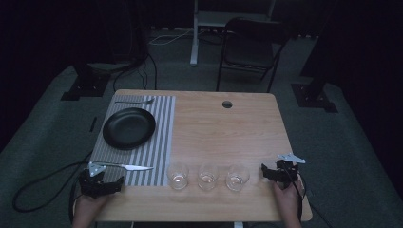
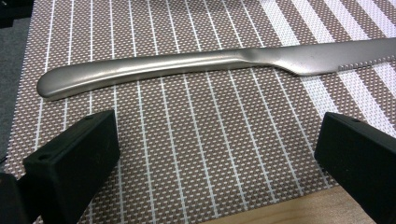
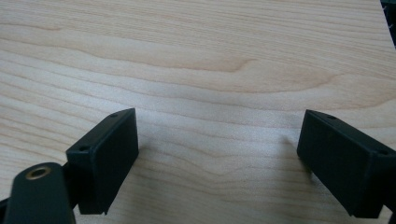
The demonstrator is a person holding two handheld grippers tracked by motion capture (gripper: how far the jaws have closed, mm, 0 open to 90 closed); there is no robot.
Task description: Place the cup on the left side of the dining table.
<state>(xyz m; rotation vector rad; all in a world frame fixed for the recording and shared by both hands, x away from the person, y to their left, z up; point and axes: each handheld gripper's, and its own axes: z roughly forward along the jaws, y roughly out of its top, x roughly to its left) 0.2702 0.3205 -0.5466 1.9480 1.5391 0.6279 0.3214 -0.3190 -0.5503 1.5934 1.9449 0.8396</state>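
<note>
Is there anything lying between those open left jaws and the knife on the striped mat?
Nothing visible. The left gripper stands open just short of the knife, and between them lies bare striped mat.

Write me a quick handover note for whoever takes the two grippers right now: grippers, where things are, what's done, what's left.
Left gripper: open, holding nothing, over the near edge of the striped placemat, just short of the knife.
Right gripper: open, holding nothing, over bare table right of the three glasses.
Black plate is on the placemat, with a fork beyond it.
Done: nothing gripped yet.
Left: probably closing on the knife's handle.
</note>
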